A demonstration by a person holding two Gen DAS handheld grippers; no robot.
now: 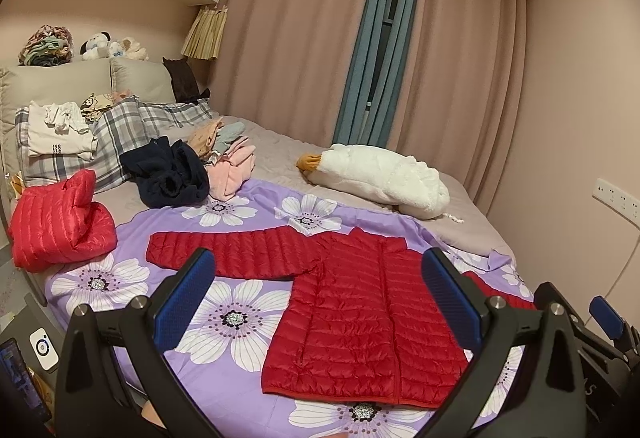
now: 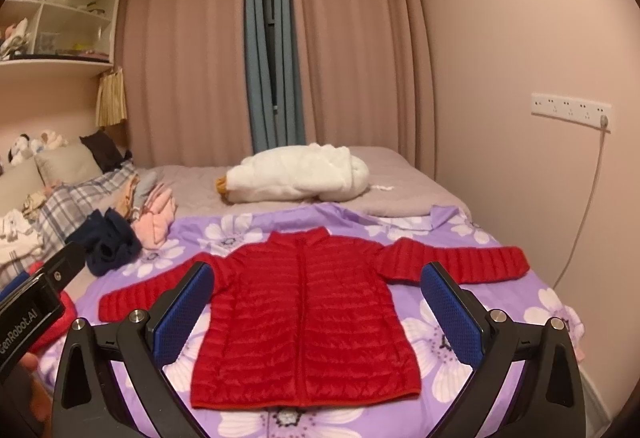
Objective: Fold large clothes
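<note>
Nearby, navy garment (image 1: 166,173); plush goose (image 1: 376,173)

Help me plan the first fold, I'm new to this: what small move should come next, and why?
Probably lower the left gripper onto the left sleeve cuff. The red puffer jacket lies flat, zipped, sleeves spread on the floral sheet; both grippers are open and empty, right gripper too.

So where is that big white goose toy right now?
The white goose plush lies on the grey bedding at the far end of the bed, before the curtains, just beyond the spread red jacket, in both views.
</note>
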